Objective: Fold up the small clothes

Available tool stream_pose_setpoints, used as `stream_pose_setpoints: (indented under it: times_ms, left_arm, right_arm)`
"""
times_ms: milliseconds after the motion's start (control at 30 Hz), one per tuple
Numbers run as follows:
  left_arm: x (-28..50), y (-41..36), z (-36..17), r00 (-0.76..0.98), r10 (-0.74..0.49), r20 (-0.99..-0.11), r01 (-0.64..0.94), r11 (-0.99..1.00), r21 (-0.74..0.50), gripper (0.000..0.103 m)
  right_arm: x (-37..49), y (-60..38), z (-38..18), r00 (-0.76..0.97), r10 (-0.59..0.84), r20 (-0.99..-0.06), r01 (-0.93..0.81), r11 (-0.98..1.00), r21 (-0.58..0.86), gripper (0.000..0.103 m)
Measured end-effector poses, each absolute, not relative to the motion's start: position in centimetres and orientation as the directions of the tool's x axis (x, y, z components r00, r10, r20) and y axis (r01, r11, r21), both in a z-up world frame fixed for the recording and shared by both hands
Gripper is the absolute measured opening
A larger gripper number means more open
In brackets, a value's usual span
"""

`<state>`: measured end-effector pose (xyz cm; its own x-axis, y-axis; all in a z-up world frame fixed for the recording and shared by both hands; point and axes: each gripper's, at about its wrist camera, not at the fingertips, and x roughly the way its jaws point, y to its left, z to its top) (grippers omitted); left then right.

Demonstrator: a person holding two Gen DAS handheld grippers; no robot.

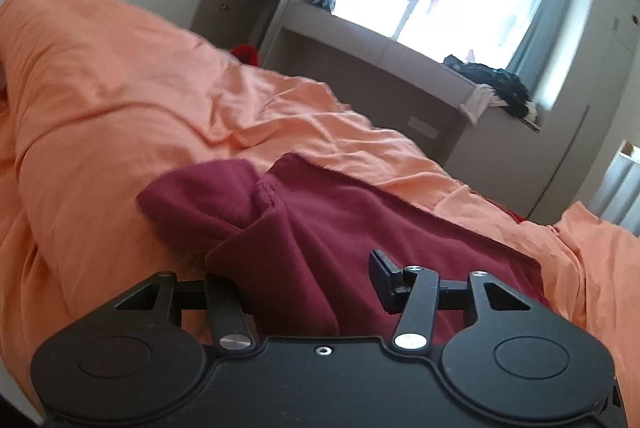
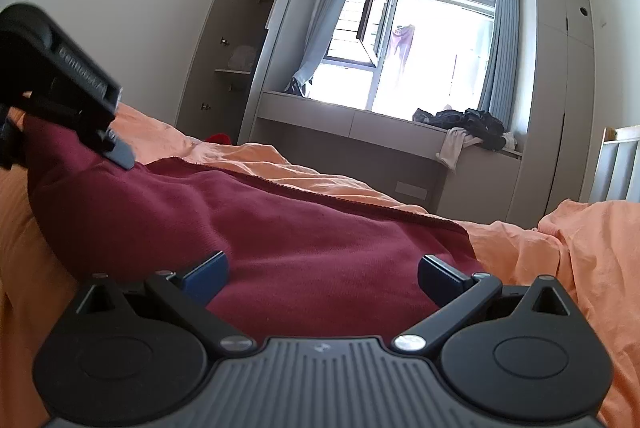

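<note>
A dark red knit garment (image 1: 328, 228) lies on an orange bedsheet (image 1: 120, 88). In the left wrist view a fold of it rises over the left finger and hides it; the right finger (image 1: 384, 276) shows, so the jaws of my left gripper (image 1: 300, 280) stand apart with cloth between them. In the right wrist view the garment (image 2: 280, 228) spreads flat ahead. My right gripper (image 2: 322, 278) is open, its blue fingertips (image 2: 206, 274) resting low on the cloth. The left gripper (image 2: 80, 108) shows at upper left, at the garment's raised corner.
The orange bed runs to a grey window bench (image 2: 360, 124) carrying a pile of dark clothes (image 2: 468, 126). A wardrobe with an open door (image 2: 240, 56) stands at the left of the bright window. A red item (image 2: 218, 138) lies at the bed's far edge.
</note>
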<state>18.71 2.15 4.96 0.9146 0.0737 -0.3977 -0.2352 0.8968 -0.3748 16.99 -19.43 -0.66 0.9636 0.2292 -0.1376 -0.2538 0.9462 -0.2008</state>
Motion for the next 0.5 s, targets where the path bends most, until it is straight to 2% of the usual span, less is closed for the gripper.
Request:
stream_pose_setpoints:
  times_ms: [67, 200, 300, 500]
  left_arm:
    - [19.2, 1.8, 5.6, 0.916, 0.072, -0.394, -0.224, 0.908, -0.355, 0.045]
    - [20.2, 1.7, 6.8, 0.918, 0.067, -0.391, -0.213, 0.915, -0.344, 0.020]
    - [20.7, 1.2, 8.0, 0.929, 0.049, -0.366, -0.177, 0.929, -0.325, 0.016]
    - [21.4, -2.0, 10.6, 0.954, -0.045, -0.296, -0.031, 0.969, -0.246, 0.016]
  right_arm:
    - [17.0, -19.6, -0.4, 0.959, 0.241, -0.151, -0.269, 0.940, -0.209, 0.103]
    - [17.0, -20.1, 0.7, 0.944, 0.271, -0.185, -0.312, 0.918, -0.246, 0.103]
    - [17.0, -20.7, 1.5, 0.932, 0.292, -0.215, -0.341, 0.908, -0.245, 0.103]
    - [16.9, -23.8, 3.5, 0.921, 0.309, -0.236, -0.355, 0.916, -0.185, 0.103]
